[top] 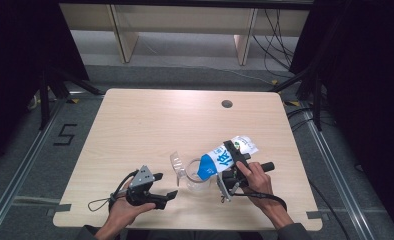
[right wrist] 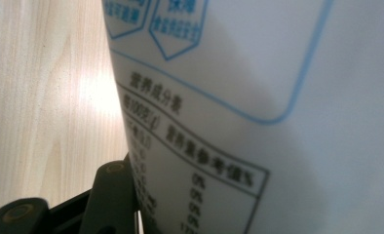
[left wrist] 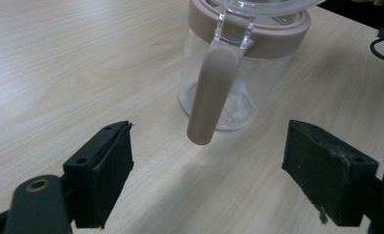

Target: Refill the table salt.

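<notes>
Your right claw [top: 233, 165] pinches a white and blue milk carton [top: 225, 157] across its body, tilted so its blue end leans down over the mouth of the clear glass jug [top: 196, 178]. On that carton, the high view shows a large white character on the blue band, too small to read for certain, and a green mark near the raised white end. In the right gripper view the carton's [right wrist: 278, 122] side sits close against the lens: blue shield-shaped outlines hold blurred blue characters, and below them a black-ruled nutrition table carries Chinese headings and a column of "0%" entries. The jug [left wrist: 239, 92] is a clear glass pitcher with a dusty-pink collar and a dusty-pink handle [left wrist: 212, 92] hanging down its near side; its clear lid [top: 177, 162] stands flipped up. Whether any liquid lies inside, you cannot tell. It stands on the pale wood-grain worktop [top: 150, 125], near the front edge, between your two hands. Your left claw [top: 160, 192] is spread wide and grips nothing, its two black pads [left wrist: 109, 168] set either side of the handle without touching it.
</notes>
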A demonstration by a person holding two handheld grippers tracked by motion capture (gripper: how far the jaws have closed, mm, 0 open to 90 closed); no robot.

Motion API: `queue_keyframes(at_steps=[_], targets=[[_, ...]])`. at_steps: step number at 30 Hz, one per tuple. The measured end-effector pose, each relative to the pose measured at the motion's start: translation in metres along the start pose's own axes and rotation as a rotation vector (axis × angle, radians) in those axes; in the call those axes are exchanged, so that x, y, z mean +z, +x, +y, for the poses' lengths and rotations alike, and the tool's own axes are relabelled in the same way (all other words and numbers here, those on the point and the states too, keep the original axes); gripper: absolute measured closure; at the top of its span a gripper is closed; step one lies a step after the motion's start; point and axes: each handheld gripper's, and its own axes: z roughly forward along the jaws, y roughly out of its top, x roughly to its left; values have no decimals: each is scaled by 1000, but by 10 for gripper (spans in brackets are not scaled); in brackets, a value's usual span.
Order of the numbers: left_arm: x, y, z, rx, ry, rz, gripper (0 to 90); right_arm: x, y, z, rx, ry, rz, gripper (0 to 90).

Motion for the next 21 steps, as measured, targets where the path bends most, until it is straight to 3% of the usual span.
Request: queue_keyframes(at_steps=[1, 4, 7, 9, 10, 13, 14, 15, 17, 21], targets=[[0, 0, 0, 0, 0, 0, 177, 0, 0, 0, 0, 0, 0, 496], [0, 0, 0, 1, -3, -1, 177, -2, 5, 0, 61, 25, 6, 497], [0, 0, 0, 5, 3, 1, 177, -1, 3, 0, 46, 19, 7, 498], [0, 1, 0, 6, 2, 0, 177, -2, 5, 0, 66, 32, 10, 498], [0, 0, 0, 2, -2, 0, 177, -1, 3, 0, 37, 17, 8, 498], [0, 1, 0, 5, 0, 0, 177, -1, 3, 0, 30, 15, 7, 498], [0, 1, 0, 6, 1, 0, 177, 0, 0, 0, -1, -3, -3, 498], [0, 1, 0, 4, 1, 0, 177, 0, 0, 0, -1, -3, -3, 498], [0, 1, 0, 6, 1, 1, 177, -1, 5, -1, 67, 13, -8, 498], [0, 1, 0, 7, 1, 0, 177, -1, 6, -1, 70, 22, -5, 498]])
